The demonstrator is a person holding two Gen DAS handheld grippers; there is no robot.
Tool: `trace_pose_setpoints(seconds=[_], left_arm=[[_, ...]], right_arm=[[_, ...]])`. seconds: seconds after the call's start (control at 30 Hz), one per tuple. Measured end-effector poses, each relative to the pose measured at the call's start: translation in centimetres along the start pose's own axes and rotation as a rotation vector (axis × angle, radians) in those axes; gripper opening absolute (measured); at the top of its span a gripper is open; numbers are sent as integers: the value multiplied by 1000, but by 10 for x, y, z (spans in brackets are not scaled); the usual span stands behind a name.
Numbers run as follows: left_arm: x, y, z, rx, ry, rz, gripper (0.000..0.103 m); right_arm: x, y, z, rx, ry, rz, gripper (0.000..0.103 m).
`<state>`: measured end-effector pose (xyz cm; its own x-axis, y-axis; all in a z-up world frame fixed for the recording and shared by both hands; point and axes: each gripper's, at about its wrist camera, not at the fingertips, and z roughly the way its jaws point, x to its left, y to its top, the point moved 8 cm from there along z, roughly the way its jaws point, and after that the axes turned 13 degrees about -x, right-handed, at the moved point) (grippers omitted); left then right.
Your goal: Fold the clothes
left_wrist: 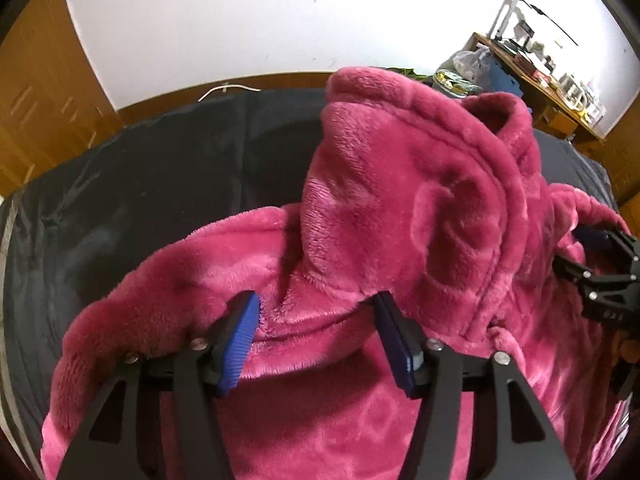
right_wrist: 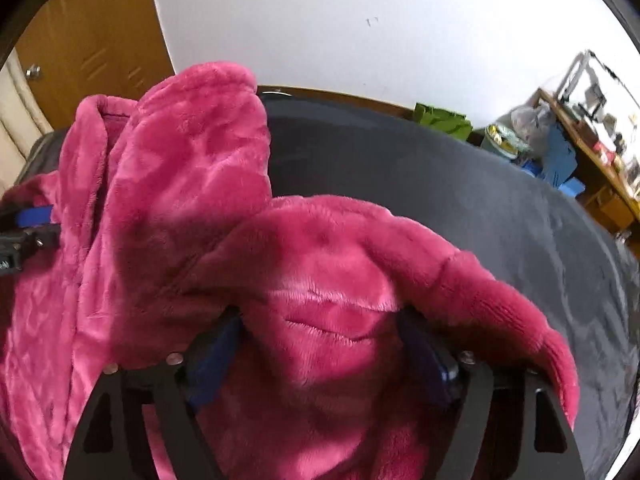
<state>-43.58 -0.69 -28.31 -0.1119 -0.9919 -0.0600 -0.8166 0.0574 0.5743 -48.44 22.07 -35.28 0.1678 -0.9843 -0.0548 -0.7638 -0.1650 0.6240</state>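
- Pink fleece hooded garment (left_wrist: 400, 208) lies on a dark grey sheet (left_wrist: 140, 184), filling most of both wrist views.
- Hood (left_wrist: 420, 152) stands up in a peak at the far end of the garment; its seamed rim runs down the hood's right side in the left wrist view.
- Left gripper (left_wrist: 316, 308) points steeply down at the garment just below the hood base. Jaws spread, blue pads well apart, fleece lying between them but not pinched. One pad (left_wrist: 240, 340) touches the pile at its tip.
- Right gripper (right_wrist: 320, 320) is over the garment's shoulder on the other side of the hood. Jaws spread wide; fleece bulges up between them, and a fold drapes over the right finger. Pads are mostly buried in shadow and fabric; no pinch visible.
- Each gripper shows at the other view's edge, beside the hood.
- One sleeve or shoulder (right_wrist: 500, 300) curves off to the right of the hood in the right wrist view, resting on the sheet.
- Beyond the garment: white wall (left_wrist: 240, 20), wooden cupboard doors (right_wrist: 92, 40), a cluttered wooden table (left_wrist: 540, 76) far right of the hood, green bag (right_wrist: 442, 118), blue items beside it.
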Motion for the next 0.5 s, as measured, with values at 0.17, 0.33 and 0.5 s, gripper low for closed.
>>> trace_pose_setpoints(seconds=[0.17,0.33,0.5], left_arm=[[6,-4,-19,23,16,-25,64],[32,-14,-67,9,30,-52,65],[92,-60,-129,-4,121,-116,65]], right_arm=[[-1,0,-14,-2,22,9,83],[13,-8,-62,-54,68,-26,83],[12,-48,-106,-75,66,-35,83]])
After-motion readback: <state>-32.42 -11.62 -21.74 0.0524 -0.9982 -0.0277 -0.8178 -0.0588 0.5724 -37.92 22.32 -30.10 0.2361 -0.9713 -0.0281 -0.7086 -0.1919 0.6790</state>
